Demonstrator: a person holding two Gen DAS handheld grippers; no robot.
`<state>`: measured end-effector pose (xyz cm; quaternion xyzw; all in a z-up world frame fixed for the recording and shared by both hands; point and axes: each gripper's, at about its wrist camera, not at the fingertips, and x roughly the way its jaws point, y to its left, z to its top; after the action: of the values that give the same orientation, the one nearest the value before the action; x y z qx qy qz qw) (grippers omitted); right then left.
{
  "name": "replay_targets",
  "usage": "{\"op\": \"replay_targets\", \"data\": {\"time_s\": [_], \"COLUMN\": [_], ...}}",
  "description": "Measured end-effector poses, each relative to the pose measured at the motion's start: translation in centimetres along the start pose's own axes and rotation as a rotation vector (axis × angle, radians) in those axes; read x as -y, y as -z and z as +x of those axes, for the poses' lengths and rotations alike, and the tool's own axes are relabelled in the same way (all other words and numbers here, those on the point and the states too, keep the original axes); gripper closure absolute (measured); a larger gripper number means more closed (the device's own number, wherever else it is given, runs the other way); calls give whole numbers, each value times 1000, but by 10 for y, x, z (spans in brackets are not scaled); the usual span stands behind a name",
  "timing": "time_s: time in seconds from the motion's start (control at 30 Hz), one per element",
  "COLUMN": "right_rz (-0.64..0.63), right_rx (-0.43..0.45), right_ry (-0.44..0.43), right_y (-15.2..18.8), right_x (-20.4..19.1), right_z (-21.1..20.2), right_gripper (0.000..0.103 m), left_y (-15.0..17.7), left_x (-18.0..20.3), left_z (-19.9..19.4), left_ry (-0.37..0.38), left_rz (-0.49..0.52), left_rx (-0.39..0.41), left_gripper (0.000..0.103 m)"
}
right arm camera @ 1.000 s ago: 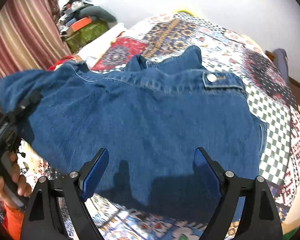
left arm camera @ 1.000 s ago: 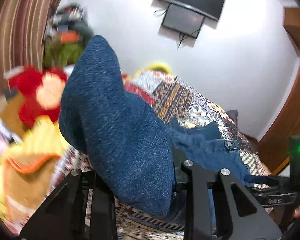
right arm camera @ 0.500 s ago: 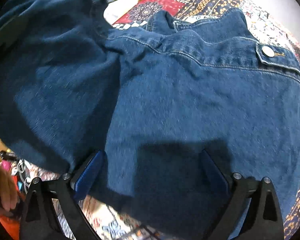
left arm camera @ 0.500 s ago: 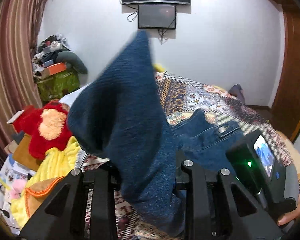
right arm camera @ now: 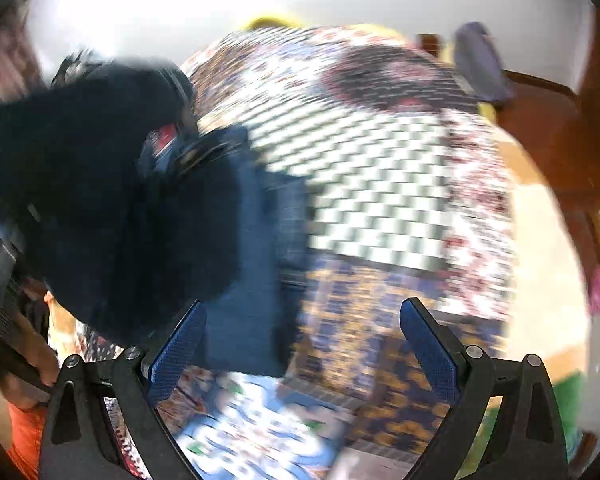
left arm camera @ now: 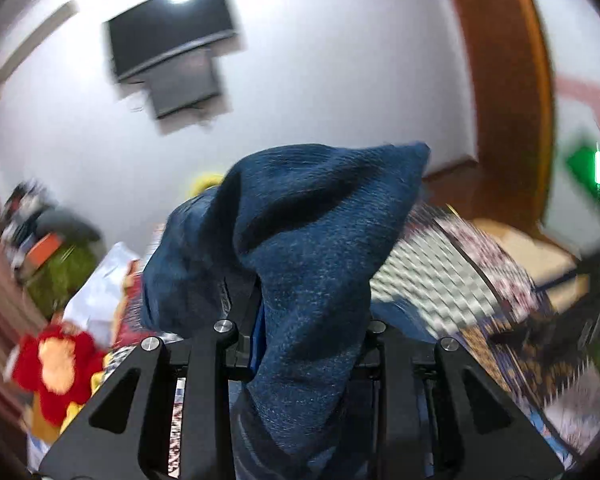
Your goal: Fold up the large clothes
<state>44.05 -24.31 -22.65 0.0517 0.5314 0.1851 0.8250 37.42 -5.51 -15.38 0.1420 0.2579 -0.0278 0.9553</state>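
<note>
A blue denim jacket (left arm camera: 312, 248) bulges up between the fingers of my left gripper (left arm camera: 300, 344), which is shut on a thick fold of it; the cloth hides the fingertips. In the right wrist view the same jacket (right arm camera: 112, 216) hangs as a dark, blurred mass at the left, above the patchwork bedspread (right arm camera: 380, 200). My right gripper (right arm camera: 300, 344) stands wide open over the bedspread with nothing between its blue pads (right arm camera: 428, 348); the jacket's lower edge hangs just behind its left pad. Both views are smeared by motion.
The patterned bed (left arm camera: 440, 272) fills the middle. A red plush toy (left arm camera: 56, 364) and piled clutter (left arm camera: 48, 248) lie at the left. On the white wall hangs a dark screen (left arm camera: 172, 40). A wooden door frame (left arm camera: 508, 100) stands at the right. A hand (right arm camera: 40, 356) shows at lower left.
The left gripper has swung right with the denim, its view rolling to take in the door. The right gripper has moved off the jacket, which has slid left; bedspread now lies under it.
</note>
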Motion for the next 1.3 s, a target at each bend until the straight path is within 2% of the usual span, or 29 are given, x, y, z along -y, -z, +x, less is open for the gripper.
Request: {"op": "replay_targets", "data": {"time_s": [0.1, 0.2, 0.27, 0.37, 0.47, 0.5, 0.57, 0.6, 0.63, 0.7, 0.93, 1.07, 1.17, 1.3], "right_rz": [48, 67, 66, 57, 39, 30, 10, -2, -13, -34, -111, -184, -254, -309], "right_rx": [32, 48, 55, 54, 52, 50, 47, 47, 47, 55, 63, 26, 23, -30], "right_ry": [19, 28, 27, 17, 5, 0, -10, -14, -19, -34, -118, -113, -105, -71], "right_y": [5, 17, 26, 32, 38, 39, 39, 39, 38, 34, 22, 18, 21, 25], "right_x": [26, 42, 44, 43, 35, 33, 25, 19, 13, 1, -51, -81, -101, -109], "right_z": [-24, -40, -49, -57, -57, -56, -54, -54, -55, -55, -51, -31, -12, 24], "right_gripper": [6, 6, 6, 6, 6, 6, 6, 6, 6, 6, 6, 6, 6, 6], "left_y": [18, 41, 52, 66, 69, 69, 66, 65, 64, 59, 51, 58, 71, 106], "left_x": [36, 60, 65, 60, 50, 49, 45, 41, 37, 27, -38, -84, -114, -134], "left_z": [12, 17, 18, 23, 17, 13, 8, 5, 2, -7, -30, -32, -21, 3], "left_ry": [85, 130, 152, 197, 209, 216, 249, 273, 297, 325, 296, 189, 151, 141], "left_rz": [99, 173, 181, 139, 100, 88, 53, 29, 1, -44, -210, -277, -345, -429], "left_rx": [-94, -180, -220, -299, -317, -326, -351, -363, -371, -372, -332, -312, -354, -474], "left_gripper": [75, 75, 74, 71, 66, 62, 45, 32, 23, 19, 7, 5, 4, 5]}}
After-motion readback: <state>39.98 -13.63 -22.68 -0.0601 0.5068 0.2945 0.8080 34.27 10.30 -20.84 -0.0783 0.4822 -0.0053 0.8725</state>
